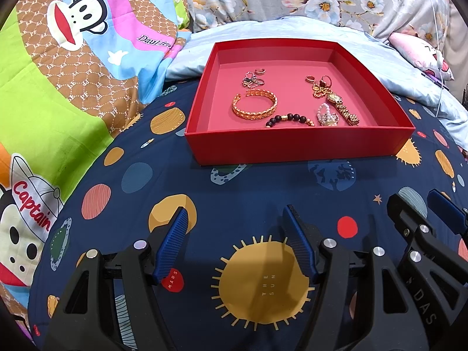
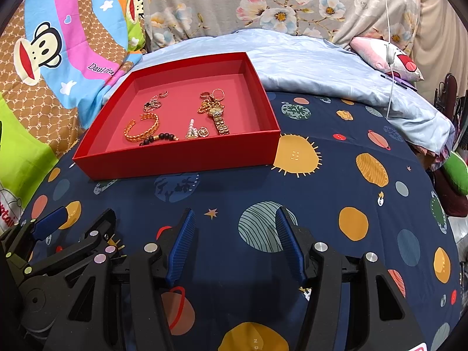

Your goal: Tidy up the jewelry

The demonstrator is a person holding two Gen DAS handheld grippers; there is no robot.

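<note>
- Left wrist view: the left gripper (image 1: 237,213) hangs over a navy planet-print sheet (image 1: 263,187), its blue-padded jaws standing well apart with only fabric between them; nothing is held.
- At the right edge the right gripper (image 1: 415,201) pokes in, partly cut off by the frame, its jaws also parted and empty.
- The red box (image 1: 295,146) sits on the sheet ahead of the left gripper, well apart from it. Inside lie a gold cuff bracelet (image 1: 254,105), a dark bead bracelet (image 1: 289,119), a gold watch (image 1: 342,106) and a pearl piece (image 1: 326,114).
- The small rings and chains toward the back of the box form two tangled clusters too small to tell apart.
- Right wrist view: the right gripper (image 2: 235,215) has its jaws apart over bare sheet (image 2: 321,193), gripping nothing.
- The left gripper (image 2: 83,215) enters at the lower left, its body cut off by the frame.
- The red box (image 2: 175,158) lies ahead and to the left; its near wall hides part of the floor and the lower edge of the bead bracelet (image 2: 159,139). The gold cuff bracelet (image 2: 140,128) and gold watch (image 2: 219,120) show clearly.
</note>
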